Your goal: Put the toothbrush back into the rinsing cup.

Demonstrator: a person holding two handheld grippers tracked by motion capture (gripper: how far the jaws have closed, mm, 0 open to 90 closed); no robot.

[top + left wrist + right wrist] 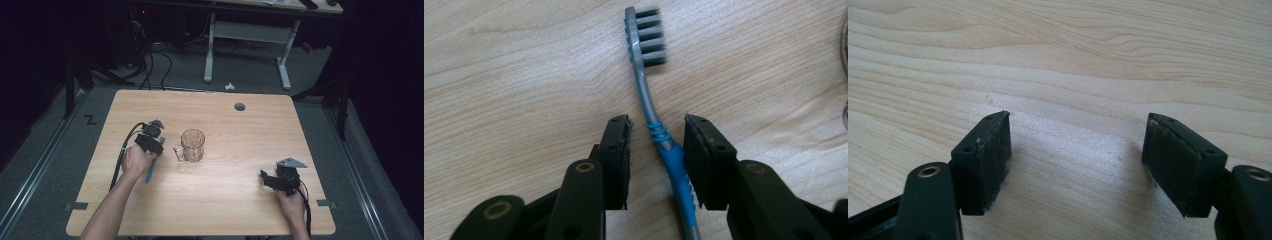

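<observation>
A toothbrush [647,97] with a grey bristled head, a grey neck and a blue handle lies flat on the wooden table [230,195]. My left gripper [656,127] is low over it, open, with a jaw on each side of the handle. The right-hand pad is almost against the blue grip, and a gap shows at the other pad. In the high view the left gripper [156,149] sits just left of a clear glass mug [192,145], and the toothbrush handle [150,172] sticks out beside the hand. My right gripper [1078,122] stands open over bare wood, at the table's near right [270,180].
The mug stands upright near the table's middle with its handle turned toward the left gripper; its rim [845,30] shows at the edge of the left gripper view. A round grey grommet [240,106] sits near the far edge. A white desk frame [245,45] stands beyond the table.
</observation>
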